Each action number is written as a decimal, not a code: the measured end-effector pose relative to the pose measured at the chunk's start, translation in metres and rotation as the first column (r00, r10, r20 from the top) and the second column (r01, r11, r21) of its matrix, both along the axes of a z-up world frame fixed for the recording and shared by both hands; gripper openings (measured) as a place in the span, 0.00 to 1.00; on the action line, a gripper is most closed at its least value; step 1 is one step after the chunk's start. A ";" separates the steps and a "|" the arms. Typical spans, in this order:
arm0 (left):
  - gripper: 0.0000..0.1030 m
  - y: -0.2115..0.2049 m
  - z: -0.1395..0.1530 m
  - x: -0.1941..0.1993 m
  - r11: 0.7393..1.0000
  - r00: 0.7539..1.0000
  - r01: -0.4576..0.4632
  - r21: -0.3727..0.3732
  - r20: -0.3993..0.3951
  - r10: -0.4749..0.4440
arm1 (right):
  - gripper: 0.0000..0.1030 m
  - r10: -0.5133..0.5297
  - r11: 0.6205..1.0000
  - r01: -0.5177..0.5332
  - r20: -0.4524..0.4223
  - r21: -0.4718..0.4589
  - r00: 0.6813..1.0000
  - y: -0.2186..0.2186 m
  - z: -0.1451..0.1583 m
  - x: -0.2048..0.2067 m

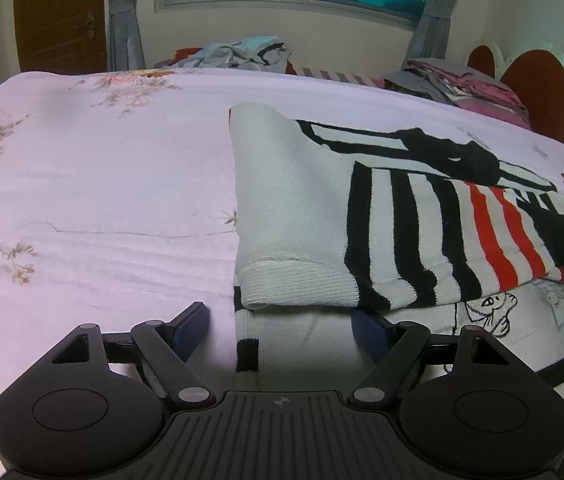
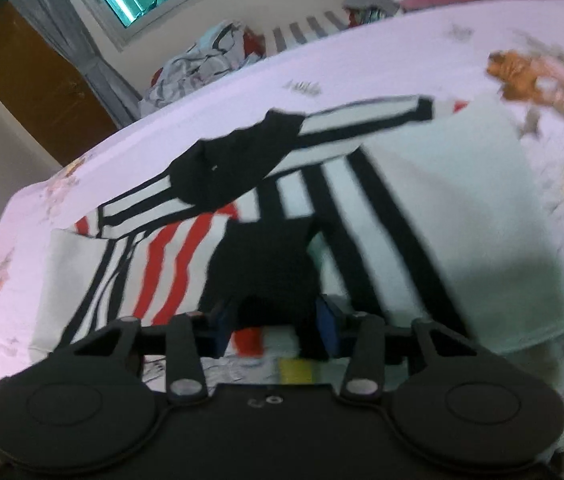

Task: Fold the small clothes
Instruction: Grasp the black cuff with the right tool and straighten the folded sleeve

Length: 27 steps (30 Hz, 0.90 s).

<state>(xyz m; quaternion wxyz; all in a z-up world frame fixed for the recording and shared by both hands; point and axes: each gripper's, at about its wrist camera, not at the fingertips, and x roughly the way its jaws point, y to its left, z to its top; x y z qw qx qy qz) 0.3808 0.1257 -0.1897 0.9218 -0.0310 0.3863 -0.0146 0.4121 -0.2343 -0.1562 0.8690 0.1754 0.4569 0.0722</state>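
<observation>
A striped knit sweater [image 1: 422, 216], white with black and red bands, lies partly folded on the bed [image 1: 102, 184], whose pale pink sheet carries a floral print. One white sleeve is laid across the sweater's body, its ribbed cuff at the near edge. The left tool [image 1: 282, 328] sits low at the sweater's near hem with its fingers spread wide, one finger over bare sheet beside the sweater and the other over the knit. The right tool [image 2: 278, 320] is set narrower, a black part of the sweater [image 2: 266, 264] lying between its blue pads; blur makes it impossible to tell whether it grips the fabric. Beyond the sweater, at the bed's far edge, sit a heap of crumpled clothes [image 1: 242, 54] and a pink pile [image 1: 470, 84].
</observation>
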 end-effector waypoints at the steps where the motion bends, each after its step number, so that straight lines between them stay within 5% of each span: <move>1: 0.76 0.000 0.000 0.000 1.000 1.000 -0.001 0.000 0.000 0.001 | 0.41 -0.004 1.000 0.004 0.007 0.007 1.000 0.003 -0.001 0.001; 6: 0.76 -0.002 0.000 0.000 1.000 1.000 -0.003 0.004 0.003 0.002 | 0.21 -0.024 0.997 0.024 0.002 0.078 1.000 0.010 -0.003 0.014; 8: 0.76 -0.002 0.000 0.000 1.000 1.000 -0.003 0.007 0.004 0.003 | 0.24 -0.027 0.996 0.028 -0.014 0.080 1.000 0.013 -0.005 0.018; 13: 0.76 0.001 0.001 -0.001 1.000 1.000 -0.005 0.000 0.006 0.005 | 0.61 -0.040 0.990 0.042 -0.015 0.134 0.999 0.002 0.004 0.005; 21: 0.76 0.000 -0.001 0.000 1.000 1.000 -0.015 -0.001 0.005 0.015 | 0.59 -0.019 0.980 0.026 -0.035 0.196 0.999 0.012 -0.001 0.001; 25: 0.76 0.001 0.000 -0.001 1.000 1.000 -0.008 0.001 0.005 0.008 | 0.55 -0.101 0.958 0.101 -0.013 0.269 0.995 0.008 0.001 0.005; 27: 0.76 0.002 0.000 -0.002 1.000 1.000 -0.008 -0.004 0.004 0.009 | 0.55 -0.136 0.964 0.126 0.027 0.234 0.990 0.004 0.010 -0.001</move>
